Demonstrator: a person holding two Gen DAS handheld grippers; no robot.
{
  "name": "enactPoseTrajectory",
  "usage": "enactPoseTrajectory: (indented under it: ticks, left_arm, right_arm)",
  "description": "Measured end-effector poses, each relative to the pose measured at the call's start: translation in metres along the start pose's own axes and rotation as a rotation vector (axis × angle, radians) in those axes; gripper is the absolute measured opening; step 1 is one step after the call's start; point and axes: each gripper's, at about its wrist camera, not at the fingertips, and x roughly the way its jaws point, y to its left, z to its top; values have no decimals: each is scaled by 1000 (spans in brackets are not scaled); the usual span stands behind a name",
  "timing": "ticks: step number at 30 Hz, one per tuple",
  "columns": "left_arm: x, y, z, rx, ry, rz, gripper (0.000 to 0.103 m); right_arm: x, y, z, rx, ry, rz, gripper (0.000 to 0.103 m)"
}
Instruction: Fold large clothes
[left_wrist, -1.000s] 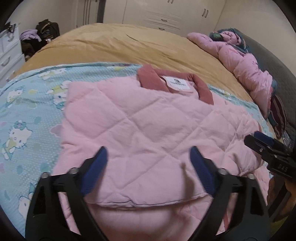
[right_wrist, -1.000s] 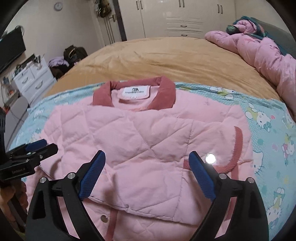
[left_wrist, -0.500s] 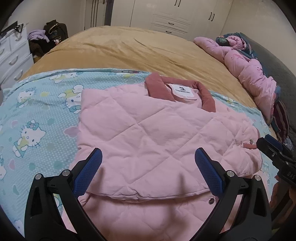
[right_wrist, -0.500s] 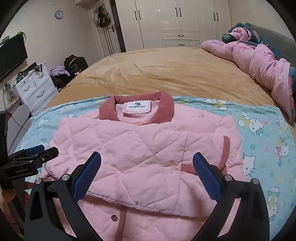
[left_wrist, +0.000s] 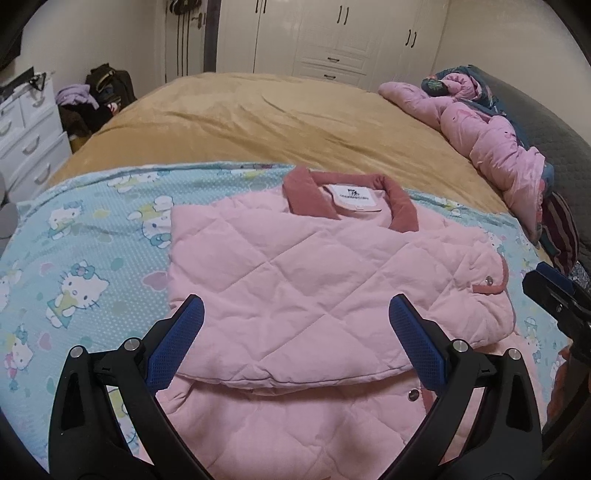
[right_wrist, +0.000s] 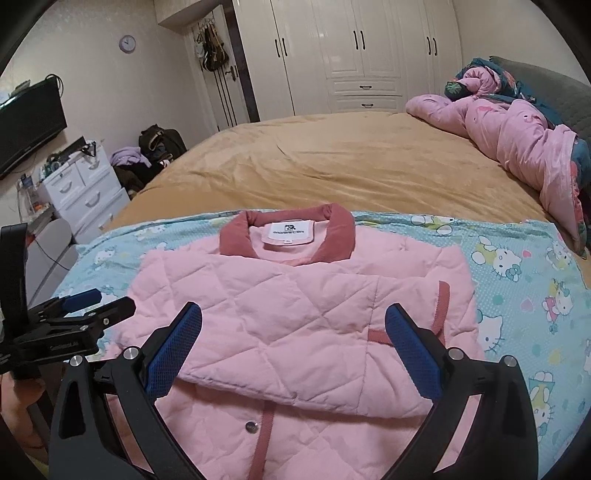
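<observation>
While both tools hang clear of the cloth, nothing gripped. Left gripper (left_wrist: 291, 332): jaws wide apart, empty, above near hem region of pink quilted jacket (left_wrist: 314, 288). Right gripper (right_wrist: 293, 334): jaws likewise wide apart, empty, over same garment.

Jacket location: flat on cartoon-cat sheet (left_wrist: 85, 266), sheet spread over tan bedspread (left_wrist: 295, 122), near bed edge closest to operator. Collar (right_wrist: 340, 229) pointing away, label up. Probably laid that way so fold lines run square to operator & hem stays w/in reach.

Fold status (judged): sides/sleeves look tucked in, giving approx. rectangular upper panel lying over lower body; lower part w/ snaps (right_wrist: 252, 427) & dusty-rose placket trim exposed below panel edge. Cuff w/ snap (left_wrist: 489, 282) resting at right edge of panel. Likely one more fold pending, hem toward collar, or done; cannot tell.

Materials: shell matte, soft, diamond-quilted, puffy → springy, prob. resists sharp crease, may creep open. Collar & trim ribbed/corduroy-like, darker rose. Snaps metallic. Gripper pads blue, fine-textured; frames black plastic.

Surroundings: crumpled pink duvet (right_wrist: 517, 140) far right, well apart. White wardrobe (right_wrist: 351, 51), drawer unit (right_wrist: 81, 192) beyond the bed.
</observation>
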Motion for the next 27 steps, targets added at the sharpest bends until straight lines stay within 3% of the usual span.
enactPoseTrajectory:
  ticks: [14,27]
  left_arm:
    - [-62,-30,-22,17,-56,-46,94]
    - [-127,-40,-43,15,-97,-31,94]
  right_arm:
    - [-75,-2,-25,30,-59,-5,99]
    - [-152,-14,-36,61,-126,-11,99]
